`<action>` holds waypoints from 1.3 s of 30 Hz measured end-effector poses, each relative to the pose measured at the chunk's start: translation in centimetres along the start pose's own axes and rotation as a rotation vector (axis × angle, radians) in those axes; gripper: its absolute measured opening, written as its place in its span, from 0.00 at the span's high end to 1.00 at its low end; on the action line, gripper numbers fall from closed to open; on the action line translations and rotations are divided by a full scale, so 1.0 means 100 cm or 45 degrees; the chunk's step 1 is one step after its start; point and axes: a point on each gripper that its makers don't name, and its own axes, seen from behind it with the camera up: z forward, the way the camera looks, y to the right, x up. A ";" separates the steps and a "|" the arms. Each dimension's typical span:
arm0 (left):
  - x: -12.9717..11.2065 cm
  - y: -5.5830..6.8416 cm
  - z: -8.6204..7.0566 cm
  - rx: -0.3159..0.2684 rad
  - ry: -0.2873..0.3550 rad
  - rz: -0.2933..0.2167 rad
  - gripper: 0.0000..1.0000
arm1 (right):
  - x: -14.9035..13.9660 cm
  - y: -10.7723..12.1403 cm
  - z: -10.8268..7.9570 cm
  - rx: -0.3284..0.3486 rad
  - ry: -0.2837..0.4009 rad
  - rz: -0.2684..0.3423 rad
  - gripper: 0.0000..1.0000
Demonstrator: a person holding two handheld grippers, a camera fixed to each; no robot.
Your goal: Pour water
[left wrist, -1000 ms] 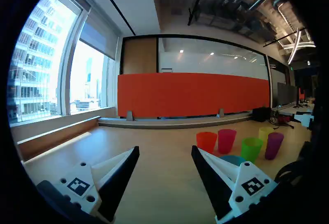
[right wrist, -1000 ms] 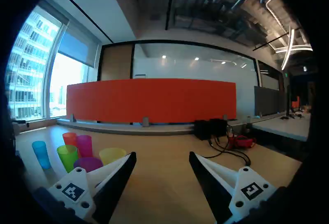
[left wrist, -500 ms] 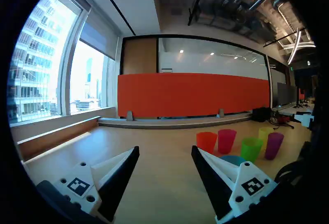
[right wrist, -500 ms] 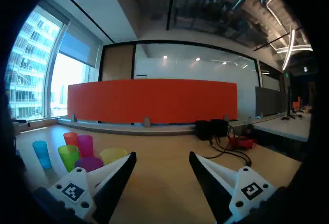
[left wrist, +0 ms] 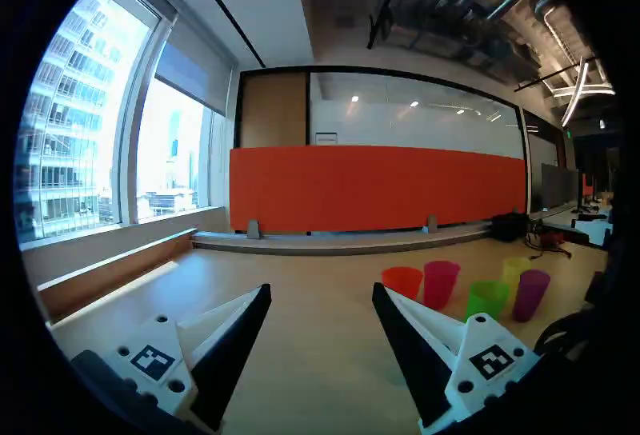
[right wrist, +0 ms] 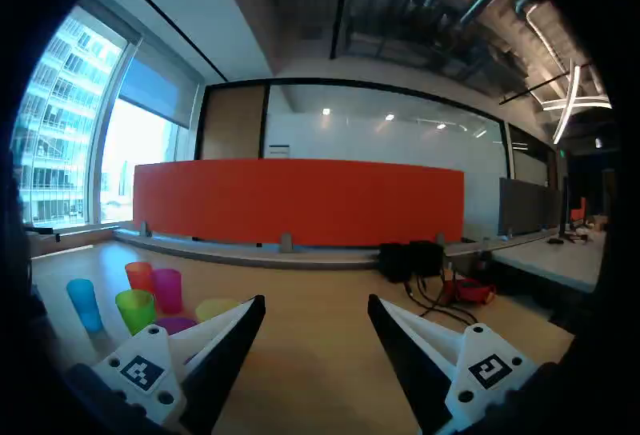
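Several coloured plastic cups stand together on the wooden table. In the left gripper view they sit right of centre: orange cup, pink cup, green cup, purple cup and yellow cup. My left gripper is open, nothing between its fingers, the cups beyond its right finger. In the right gripper view a blue cup, green cup, orange cup, pink cup, yellow cup and purple cup stand at lower left. My right gripper is open and empty.
A long orange divider panel closes the table's far edge. Tall windows line the left side. Black boxes and tangled cables with a red item lie on the table right of the right gripper. More desks stand at far right.
Both grippers have risen slightly, so the cups sit lower in each view. The blue cup has slipped behind the left gripper's right finger. Both stay open.
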 end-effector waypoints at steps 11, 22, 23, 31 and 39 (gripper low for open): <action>0.068 0.004 0.007 -0.062 0.010 -0.029 0.06 | 0.066 -0.003 0.008 0.061 0.001 0.007 0.01; 0.129 0.012 0.018 -0.124 0.036 -0.003 0.06 | 0.109 -0.007 0.021 0.113 -0.027 0.024 0.01; 0.133 0.013 0.019 -0.130 0.035 -0.004 0.06 | 0.112 -0.007 0.021 0.119 -0.029 0.026 0.01; 0.166 0.014 0.027 -0.154 0.034 0.000 0.06 | 0.140 -0.010 0.028 0.144 -0.033 0.015 0.01; 0.193 0.018 0.033 -0.187 0.033 0.015 0.06 | 0.166 -0.014 0.035 0.180 -0.026 0.009 0.01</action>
